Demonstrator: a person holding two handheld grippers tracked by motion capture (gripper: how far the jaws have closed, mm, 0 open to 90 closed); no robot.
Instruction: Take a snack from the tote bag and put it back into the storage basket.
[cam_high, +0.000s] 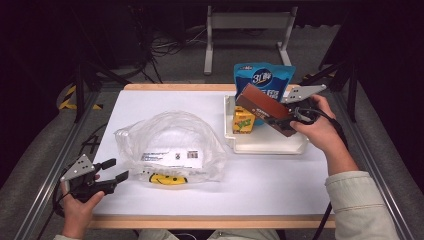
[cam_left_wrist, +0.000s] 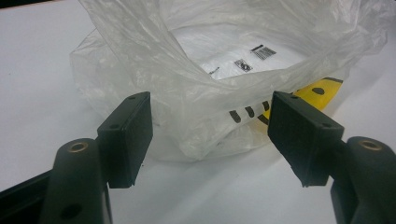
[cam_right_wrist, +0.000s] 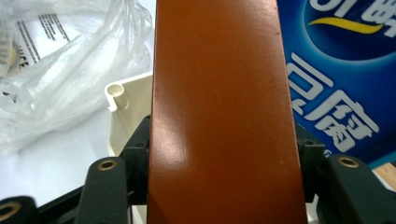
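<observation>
While our right claw (cam_high: 280, 119) pinches the brown box (cam_high: 264, 108) between its two jaws, that box hangs tilted above the white tray (cam_high: 265, 145) at the far right of the counter (cam_high: 165, 102), its upper end pointing toward the middle of the counter. Looking along the right claw's own jaws, we see the box's smooth reddish-brown face (cam_right_wrist: 222, 112) rising between them, with both pads pressed against its long sides. Behind the box stands a blue pouch (cam_high: 265, 75) with white lettering, upright at the tray's far edge, and a small yellow carton (cam_high: 243, 121) sits inside the tray, just beside the box's lower part. Our left claw (cam_high: 116, 170) rests near the front left corner of the counter, jaws spread and holding nothing. It points at the clear plastic bag (cam_high: 170, 145), which lies crumpled at the middle of the counter, its mouth gaping toward the left claw (cam_left_wrist: 210, 140). A yellow smiley print (cam_high: 168, 179) shows on the near side of the bag, and printed labels show through the plastic.
</observation>
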